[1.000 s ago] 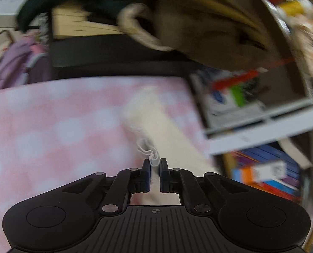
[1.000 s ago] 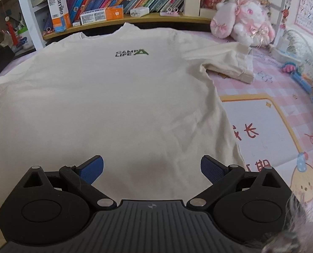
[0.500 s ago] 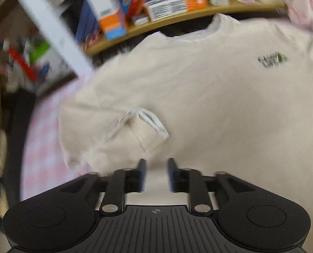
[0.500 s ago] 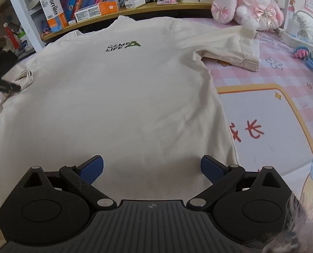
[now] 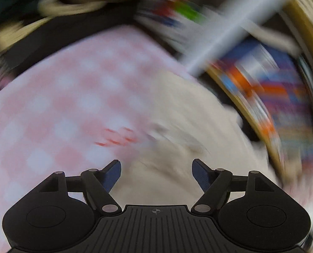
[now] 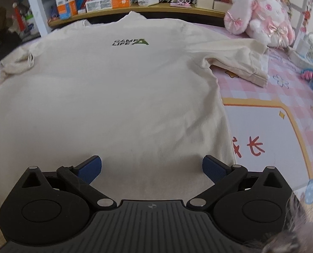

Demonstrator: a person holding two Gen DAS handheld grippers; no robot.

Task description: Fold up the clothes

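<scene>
T-shirt [image 6: 114, 97], cream, lies spread flat and front up on the pink checked cover [image 6: 283, 88], collar at the far side by the bookshelf [image 6: 135, 6], hem at the near side under my right gripper [image 6: 151, 166]. A small green and black logo [image 6: 130, 41] sits on the chest. The right sleeve [image 6: 243, 63] lies stretched out to the right, its cuff flat on the cover. The left sleeve [image 6: 19, 61] is bunched and partly folded over on itself at the left edge. A pale mat with a yellow border [image 6: 262, 130] lies just beside the shirt's right edge, with red characters printed on it. A pink and white plush toy [image 6: 259, 21] sits far right, well apart from the shirt.

My right gripper: jaws stand wide, nothing between the blue pads [image 6: 90, 168]; it hangs over the near hem, toward the shirt's right corner. I cannot tell if it touches the cloth.

My left gripper [image 5: 156, 175]: the left wrist view is heavily blurred. Its jaws have just been opening and now stand wide, nothing pinched between them. Cream cloth [image 5: 188, 137] shows past and right of the fingers [image 5: 112, 177], checked cover to the left. The blur hides which part of the shirt this is, though a crumpled hem-like edge shows just beyond the jaws. Coloured book spines smear across the far right.
</scene>
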